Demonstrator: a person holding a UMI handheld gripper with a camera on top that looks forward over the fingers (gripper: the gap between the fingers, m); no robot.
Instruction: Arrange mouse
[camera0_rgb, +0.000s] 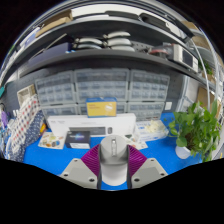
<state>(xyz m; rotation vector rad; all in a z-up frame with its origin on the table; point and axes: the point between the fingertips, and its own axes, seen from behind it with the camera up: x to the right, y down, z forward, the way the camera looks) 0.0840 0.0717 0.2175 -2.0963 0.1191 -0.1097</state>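
Tongs (113, 165) clench a white mouse (113, 158) above a blue table (60, 157); shelving (100, 90), printer (90, 127) and plant (193, 128) beyond.

A blue table (62, 157) carries a white machine (90, 127) — and a potted plant (193, 128).
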